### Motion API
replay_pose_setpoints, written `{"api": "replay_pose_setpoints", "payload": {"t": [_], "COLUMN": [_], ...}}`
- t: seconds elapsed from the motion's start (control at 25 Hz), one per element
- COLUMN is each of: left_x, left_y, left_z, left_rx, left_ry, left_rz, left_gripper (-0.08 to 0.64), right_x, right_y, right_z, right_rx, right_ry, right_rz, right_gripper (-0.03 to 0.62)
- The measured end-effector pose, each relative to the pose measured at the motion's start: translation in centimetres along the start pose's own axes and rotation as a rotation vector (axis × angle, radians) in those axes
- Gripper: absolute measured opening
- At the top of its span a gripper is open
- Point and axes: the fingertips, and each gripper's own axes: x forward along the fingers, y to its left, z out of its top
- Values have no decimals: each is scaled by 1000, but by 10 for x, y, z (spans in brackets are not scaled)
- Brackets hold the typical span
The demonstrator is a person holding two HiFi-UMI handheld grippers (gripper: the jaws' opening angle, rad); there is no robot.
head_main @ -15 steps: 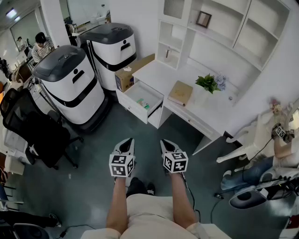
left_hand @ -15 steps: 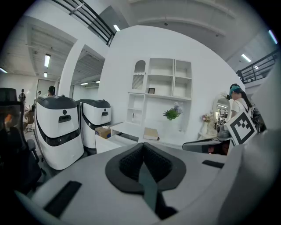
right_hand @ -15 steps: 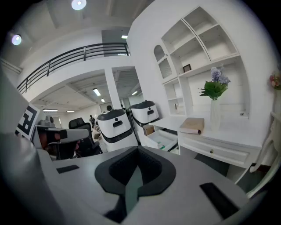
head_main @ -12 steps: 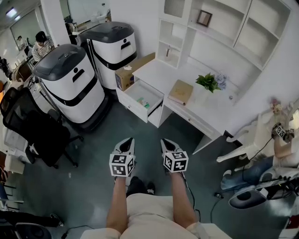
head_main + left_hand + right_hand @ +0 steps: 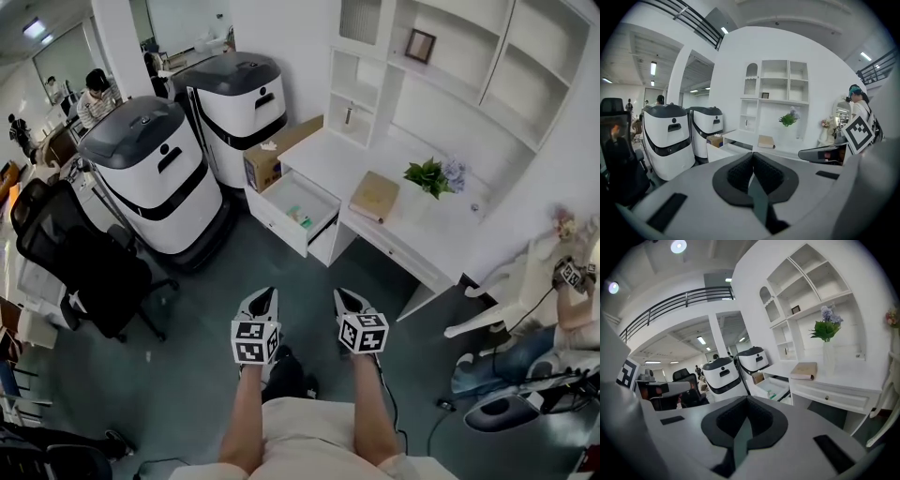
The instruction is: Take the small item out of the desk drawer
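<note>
The white desk stands across the floor from me, with its left drawer pulled open. A small greenish item lies inside it, also seen in the right gripper view as the small item in the drawer. My left gripper and right gripper are held side by side over the dark floor, well short of the desk. In the left gripper view, the left gripper has its pads meeting with nothing between them. The right gripper is likewise shut and empty.
Two large white-and-black machines stand left of the desk beside a cardboard box. A tan book and a potted plant sit on the desktop. A black office chair stands at left, a white chair at right.
The head view has shifted slightly, so the desk and both grippers sit a little further right and lower. Both grippers stay side by side and shut.
</note>
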Motion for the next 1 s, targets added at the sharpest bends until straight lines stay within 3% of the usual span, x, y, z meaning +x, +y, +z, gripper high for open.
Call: {"api": "replay_pose_setpoints", "payload": {"t": [0.16, 0.4, 0.56, 0.72, 1.0], "left_x": [7, 29, 60, 95, 161], "left_y": [14, 42, 57, 68, 99], "left_z": [2, 6, 14, 35, 62], "left_rx": [-12, -58, -85, -126, -134], "left_ry": [-6, -19, -17, -48, -44], "left_rz": [26, 72, 45, 19, -40], "left_gripper": [17, 17, 17, 17, 17], "right_x": [15, 41, 72, 99, 166], "right_y": [-2, -20, -32, -58, -72], "right_z": [1, 13, 20, 39, 71], "right_rx": [7, -13, -8, 25, 66], "right_ry": [3, -3, 9, -10, -20], "right_rz": [14, -47, -40, -114, -81], "right_gripper": [25, 24, 23, 24, 25]}}
